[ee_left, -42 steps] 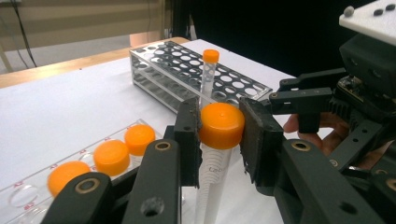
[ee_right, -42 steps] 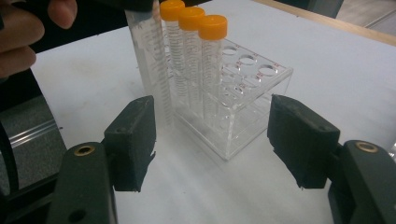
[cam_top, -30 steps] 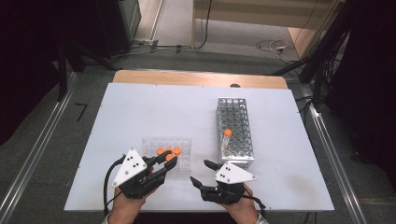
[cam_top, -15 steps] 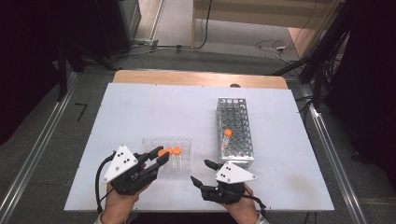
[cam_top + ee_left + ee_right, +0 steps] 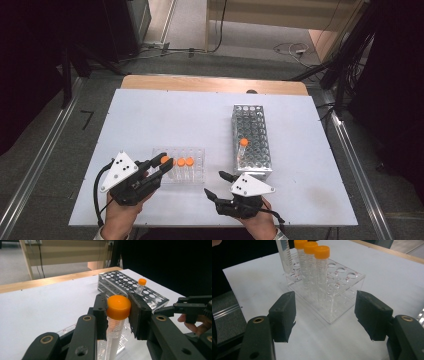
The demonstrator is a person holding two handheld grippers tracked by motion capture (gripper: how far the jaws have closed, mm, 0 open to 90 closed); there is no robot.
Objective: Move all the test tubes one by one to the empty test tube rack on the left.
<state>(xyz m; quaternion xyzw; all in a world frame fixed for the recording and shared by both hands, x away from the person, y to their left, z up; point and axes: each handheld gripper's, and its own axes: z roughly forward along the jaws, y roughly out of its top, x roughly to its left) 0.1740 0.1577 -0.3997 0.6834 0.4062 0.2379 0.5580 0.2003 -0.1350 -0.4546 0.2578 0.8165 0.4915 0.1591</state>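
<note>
My left gripper (image 5: 164, 164) is shut on the orange cap of a clear tube (image 5: 118, 307), its pads pressed on either side of the cap. The tube (image 5: 284, 255) leans, and its lower end reaches the near-left corner of a clear plastic rack (image 5: 197, 175). Three more orange-capped tubes (image 5: 322, 252) stand upright in that rack (image 5: 342, 297). My right gripper (image 5: 215, 183) rests low on the table to the rack's right, open, with its jaws aimed at the rack and nothing between them (image 5: 324, 315).
A metal tube rack (image 5: 252, 145) stands lengthwise at the right middle of the white table (image 5: 165, 120), with one orange-capped tube (image 5: 243, 143) in it. In the left gripper view the rack (image 5: 120, 283) and tube (image 5: 142, 282) lie beyond the jaws. Dark floor and cables surround the table.
My left gripper has shifted a little to the left with the tube in its grip. The right gripper has kept still.
</note>
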